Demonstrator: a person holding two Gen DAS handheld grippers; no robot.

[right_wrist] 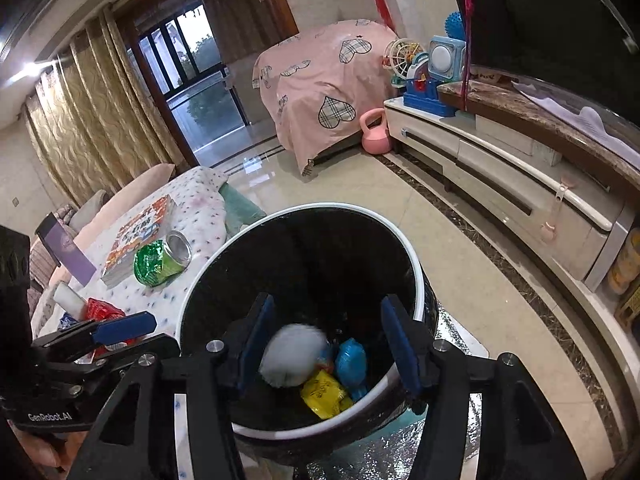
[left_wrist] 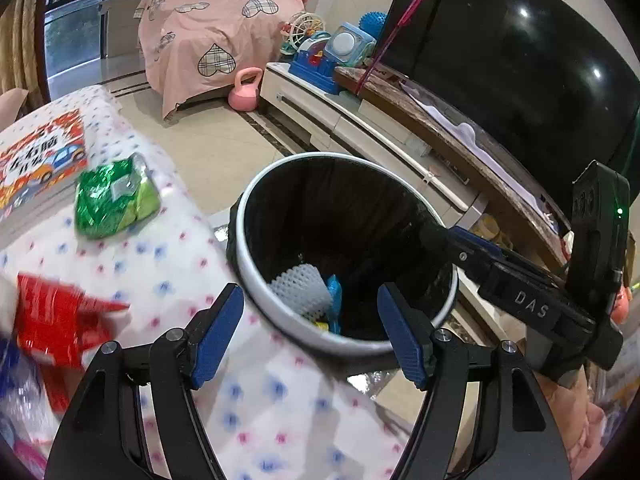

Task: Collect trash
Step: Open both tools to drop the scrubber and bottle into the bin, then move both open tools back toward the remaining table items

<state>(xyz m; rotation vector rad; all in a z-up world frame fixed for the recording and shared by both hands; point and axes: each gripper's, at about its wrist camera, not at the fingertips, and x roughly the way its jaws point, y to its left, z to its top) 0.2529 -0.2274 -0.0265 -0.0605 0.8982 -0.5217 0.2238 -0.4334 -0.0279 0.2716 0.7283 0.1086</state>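
Right gripper [right_wrist: 328, 344] unclenched over black-lined bin [right_wrist: 416, 280], left gripper [left_wrist: 310, 332] likewise released at its near rim, white foam net [right_wrist: 292, 354], blue wrapper [right_wrist: 351, 362], yellow packet [right_wrist: 324, 394] inside, green crinkled can [right_wrist: 158, 262] on dotted table [right_wrist: 200, 216] left.

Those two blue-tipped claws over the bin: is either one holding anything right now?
No. Both the left gripper and the right gripper stand open and empty above the trash bin; a blurred white foam net is in the bin.

White foam net [left_wrist: 302, 286], perhaps airborne, blue [right_wrist: 351, 362] and yellow wrappers [right_wrist: 324, 394] inside black-lined bin [right_wrist: 416, 280].
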